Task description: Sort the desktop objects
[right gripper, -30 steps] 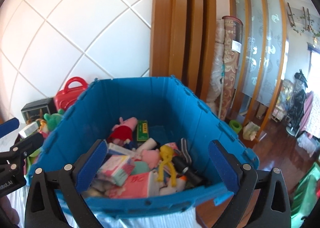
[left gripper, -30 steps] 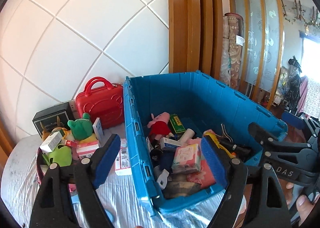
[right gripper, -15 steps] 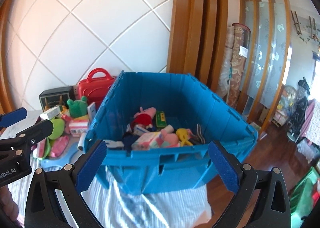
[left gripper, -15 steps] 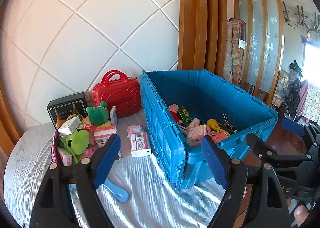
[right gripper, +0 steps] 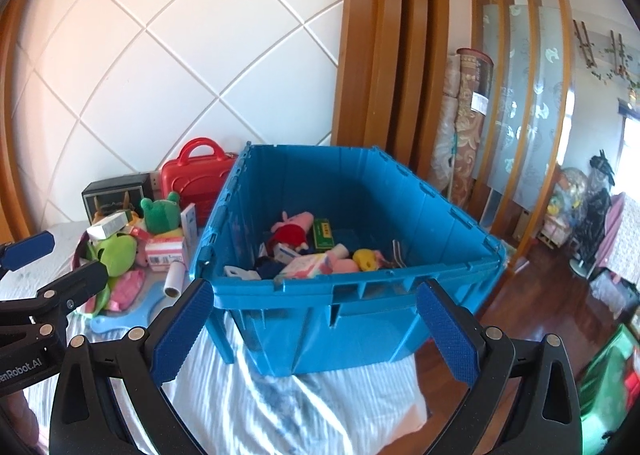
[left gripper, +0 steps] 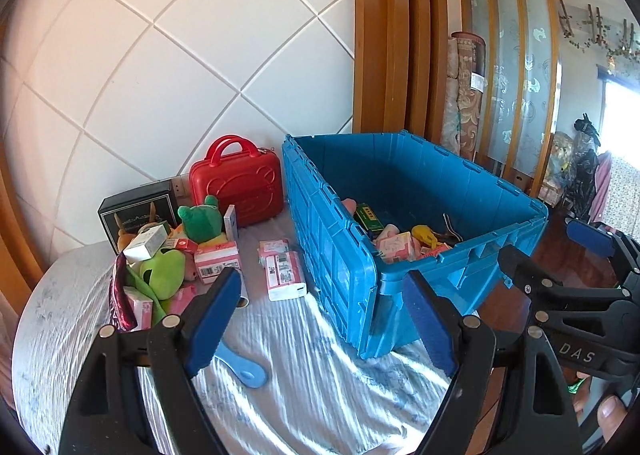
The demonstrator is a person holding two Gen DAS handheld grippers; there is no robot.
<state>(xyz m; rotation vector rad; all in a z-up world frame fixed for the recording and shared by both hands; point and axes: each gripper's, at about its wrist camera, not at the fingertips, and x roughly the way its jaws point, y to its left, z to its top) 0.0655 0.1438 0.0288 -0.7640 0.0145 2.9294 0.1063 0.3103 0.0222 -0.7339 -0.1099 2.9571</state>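
A big blue bin (left gripper: 332, 255) stands on the cloth-covered table (left gripper: 320, 383), holding a pig plush in a red dress (right gripper: 290, 229), a green box (right gripper: 323, 233), a yellow toy (right gripper: 364, 257) and pink packs. Left of it lies a loose pile: a green plush (left gripper: 202, 221), small boxes and a pink-and-white box (left gripper: 284, 275). My left gripper (left gripper: 320, 319) is open and empty, held short of the bin's near corner. The right gripper (right gripper: 316, 331), also open and empty, faces the bin's (right gripper: 360, 279) front wall. Each gripper shows at the edge of the other's view.
A red hard case (left gripper: 240, 183) and a black box (left gripper: 136, 207) stand against the tiled wall behind the pile. A flat light-blue piece (left gripper: 244, 367) lies on the cloth near the left fingers. To the right the table ends above a wooden floor (right gripper: 560, 295).
Both grippers have drawn back from the bin; it looks smaller and its outer walls now show. The table in front of it has come into view. Jaws stay as wide.
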